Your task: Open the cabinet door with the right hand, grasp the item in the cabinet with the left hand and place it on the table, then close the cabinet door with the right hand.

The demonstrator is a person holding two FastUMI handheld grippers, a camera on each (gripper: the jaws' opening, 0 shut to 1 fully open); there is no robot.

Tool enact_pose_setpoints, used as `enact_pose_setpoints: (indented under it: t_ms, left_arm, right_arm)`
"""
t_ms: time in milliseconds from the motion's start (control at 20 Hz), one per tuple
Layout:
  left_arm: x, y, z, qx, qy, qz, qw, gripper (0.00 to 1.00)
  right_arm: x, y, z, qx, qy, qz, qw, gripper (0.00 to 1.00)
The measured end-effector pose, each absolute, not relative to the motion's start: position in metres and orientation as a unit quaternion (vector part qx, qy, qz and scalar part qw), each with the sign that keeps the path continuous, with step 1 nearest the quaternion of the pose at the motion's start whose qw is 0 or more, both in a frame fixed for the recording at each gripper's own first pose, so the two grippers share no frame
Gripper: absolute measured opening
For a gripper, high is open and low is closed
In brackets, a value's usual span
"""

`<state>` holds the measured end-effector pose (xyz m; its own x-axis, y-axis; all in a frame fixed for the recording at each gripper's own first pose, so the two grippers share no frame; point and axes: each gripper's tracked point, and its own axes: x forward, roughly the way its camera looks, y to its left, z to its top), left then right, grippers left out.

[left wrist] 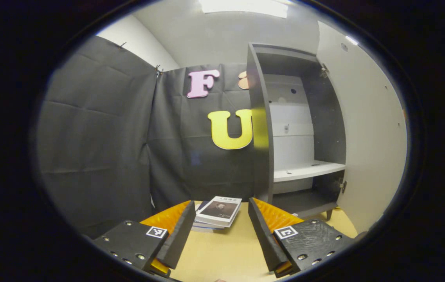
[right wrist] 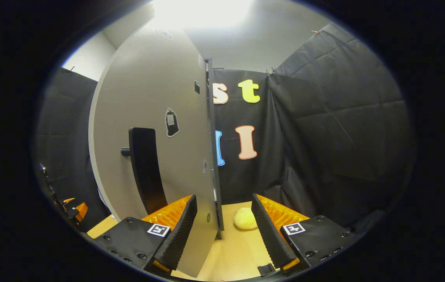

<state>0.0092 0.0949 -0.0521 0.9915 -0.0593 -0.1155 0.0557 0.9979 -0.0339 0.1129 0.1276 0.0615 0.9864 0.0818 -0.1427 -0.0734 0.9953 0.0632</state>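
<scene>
Jaws wide on both grippers, gripping nothing. Noted book [left wrist: 219, 210] flat on desk [left wrist: 222, 250] just left of cabinet [left wrist: 261, 129], apparently already placed. Right gripper [right wrist: 222, 231] straddled the open door's [right wrist: 155, 117] edge, likely ready to close it.

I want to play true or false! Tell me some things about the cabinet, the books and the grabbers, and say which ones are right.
1. The cabinet door is wide open. True.
2. A stack of books sits on the white shelf inside the cabinet. False: the books lie on the table, left of the cabinet, and nothing shows on the shelf.
3. The left gripper is open and holds nothing. True.
4. The right gripper is squeezing the door's dark handle. False: it is open, with the door's edge between its fingers, and the handle is to the left.
5. A pale round lump lies on the table in the right gripper view. True.
</scene>
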Motion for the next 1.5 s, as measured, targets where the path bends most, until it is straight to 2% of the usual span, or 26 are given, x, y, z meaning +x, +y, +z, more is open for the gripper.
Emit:
enact_pose_setpoints:
  t_ms: [500, 900, 950, 1050, 1100, 1350, 1400, 1450, 1500]
  left_arm:
    - [-0.001, 0.133, -0.056, -0.007, 0.057, -0.009, 0.998, 0.82]
    - [-0.013, 0.156, -0.068, 0.005, 0.063, 0.008, 0.998, 0.84]
    - [-0.02, 0.163, -0.068, 0.004, 0.066, 0.011, 0.998, 0.84]
    - [-0.031, 0.175, -0.07, 0.002, 0.071, 0.018, 0.997, 0.84]
    - [-0.033, 0.179, -0.068, 0.0, 0.072, 0.023, 0.997, 0.84]
    - [-0.03, 0.188, -0.058, -0.004, 0.066, 0.036, 0.997, 0.82]
    - [-0.027, 0.187, -0.057, -0.003, 0.065, 0.037, 0.997, 0.84]
    - [-0.025, 0.182, -0.055, -0.002, 0.064, 0.037, 0.997, 0.82]
    - [-0.022, 0.177, -0.052, 0.0, 0.064, 0.038, 0.997, 0.84]
  right_arm:
    - [0.111, 0.19, 0.059, 0.05, 0.072, 0.084, 0.993, 0.89]
    - [0.151, 0.255, 0.057, 0.083, 0.067, 0.14, 0.984, 0.89]
    - [0.157, 0.265, 0.056, 0.083, 0.067, 0.15, 0.983, 0.86]
    - [0.164, 0.284, 0.052, 0.077, 0.065, 0.162, 0.982, 0.89]
    - [0.168, 0.291, 0.051, 0.072, 0.065, 0.164, 0.982, 0.98]
    - [0.183, 0.302, 0.042, 0.068, 0.063, 0.18, 0.979, 0.97]
    - [0.183, 0.3, 0.042, 0.067, 0.061, 0.182, 0.979, 0.98]
    - [0.182, 0.296, 0.043, 0.067, 0.06, 0.182, 0.979, 0.98]
    - [0.179, 0.29, 0.044, 0.069, 0.057, 0.184, 0.979, 0.98]
